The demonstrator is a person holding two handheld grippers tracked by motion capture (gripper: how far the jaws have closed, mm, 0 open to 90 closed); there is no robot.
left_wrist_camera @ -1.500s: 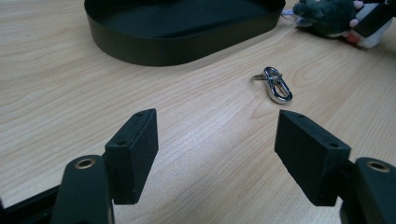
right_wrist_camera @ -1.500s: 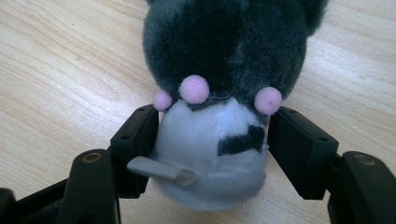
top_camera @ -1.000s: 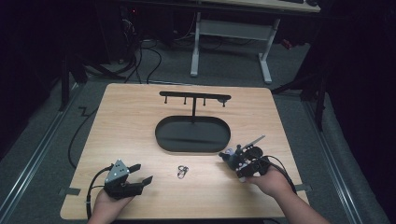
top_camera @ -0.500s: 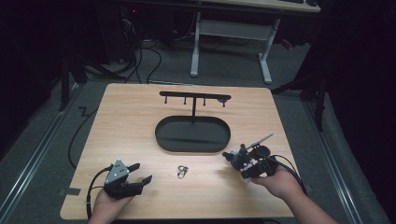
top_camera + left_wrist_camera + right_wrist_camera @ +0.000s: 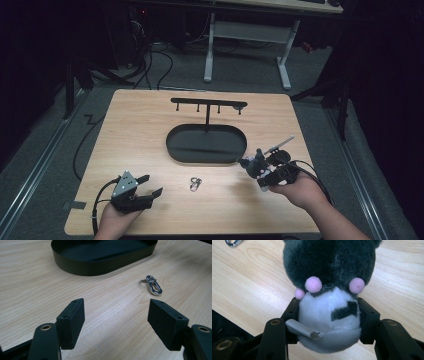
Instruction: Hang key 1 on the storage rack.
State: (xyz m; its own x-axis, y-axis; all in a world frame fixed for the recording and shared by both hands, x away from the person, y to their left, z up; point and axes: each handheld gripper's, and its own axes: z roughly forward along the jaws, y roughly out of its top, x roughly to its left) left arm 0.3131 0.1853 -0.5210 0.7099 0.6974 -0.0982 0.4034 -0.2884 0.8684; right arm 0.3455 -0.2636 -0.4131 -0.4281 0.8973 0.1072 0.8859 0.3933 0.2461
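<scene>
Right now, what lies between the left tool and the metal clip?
Only bare wood: in the left gripper view, the open left tool faces the metal clip across bare table.

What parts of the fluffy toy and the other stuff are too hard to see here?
- Plush toy: in the right gripper view its top is cut off by the upper edge, and the right gripper covers its sides.
- Plush toy, high view: too small to tell what animal it is.
- Metal clip: tiny in the high view; its catch cannot be made out.
- Stand: its hooks are too small to tell their shape.
- Tray: its far rim is cut off in the left gripper view.
</scene>
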